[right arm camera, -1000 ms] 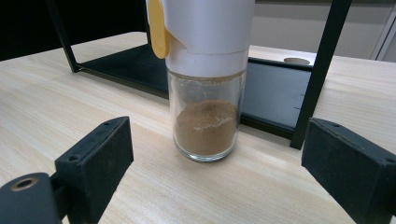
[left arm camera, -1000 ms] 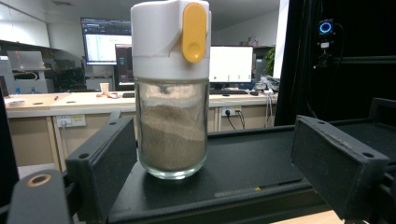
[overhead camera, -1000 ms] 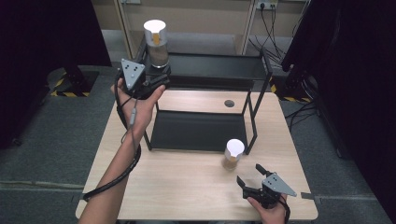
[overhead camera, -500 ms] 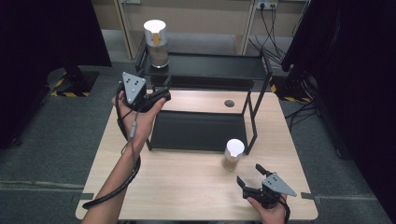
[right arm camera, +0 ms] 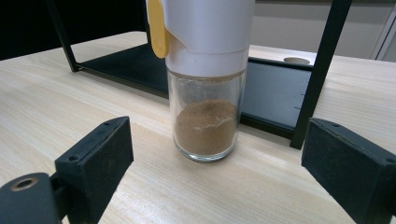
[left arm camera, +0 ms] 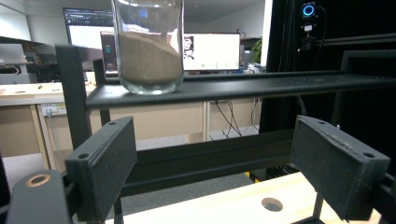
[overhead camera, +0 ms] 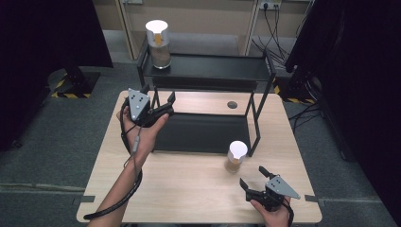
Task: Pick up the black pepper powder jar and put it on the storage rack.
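Landmark: the black two-tier rack (overhead camera: 208, 75) on the wooden table (overhead camera: 189, 194).

On the rack's top shelf, at its left end close to the corner post: a glass jar (overhead camera: 158, 40) with white lid, half full of pale powder, upright. Seen from below in the left gripper view (left arm camera: 148, 46), base near the shelf's front edge.

Just off the rack's front right leg, on bare tabletop: a second, smaller jar (overhead camera: 235, 156) of brown powder, white cap, yellow tab, upright, close beside the leg, touching or not cannot be told. In the right gripper view (right arm camera: 206, 84), leg right behind and to one side.

Left of the rack's front left post, raised above the table's edge: left gripper (overhead camera: 161, 100), jaws released, wide, nothing between; pointing toward the rack's frame.

In front of the rack, near the table's near edge, behind the small jar: right gripper (overhead camera: 252, 178), jaws released, spread wide, jar ahead of them, untouched. Open tabletop all along the rack's front, to the left of the small jar.
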